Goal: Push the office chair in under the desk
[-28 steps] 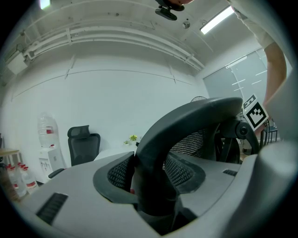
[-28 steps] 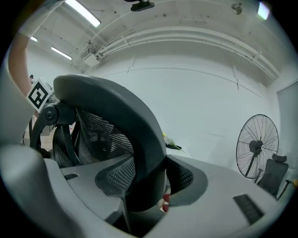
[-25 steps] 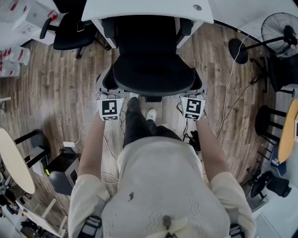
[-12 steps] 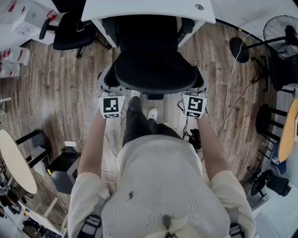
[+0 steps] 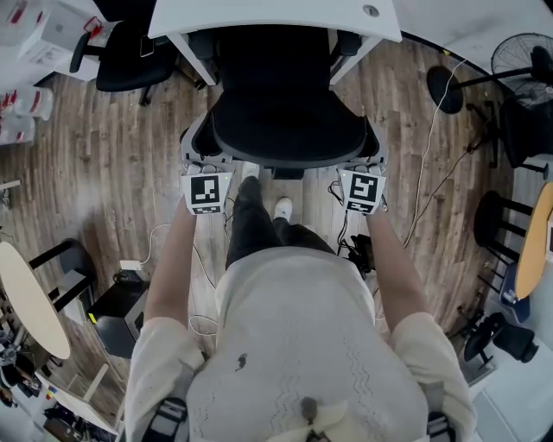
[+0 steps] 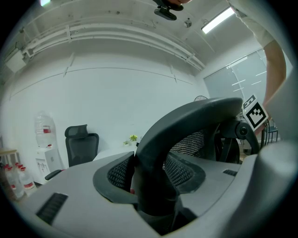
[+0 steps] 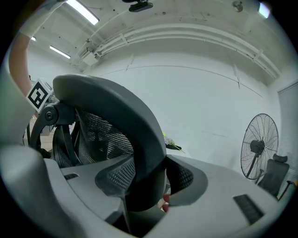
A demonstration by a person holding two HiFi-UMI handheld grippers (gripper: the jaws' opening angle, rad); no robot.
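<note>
left claw (image 6: 150, 197): clamped on chair back (image 5: 287, 138) | right claw (image 7: 139, 197): same

light: bright, even, ceiling strip lights (image 7: 81, 11) | shadows: soft | edges: fisheye-bent, dark corners | foreground: soft

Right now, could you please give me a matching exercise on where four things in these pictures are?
1 office chair
2 desk
3 standing fan
4 second black chair

A upper left of head view, beside the desk
B backrest frame gripped by left tool and right tool
C white, over the office chair's front
D upper right of head view

Pairs: 1-B, 2-C, 3-D, 4-A
</note>
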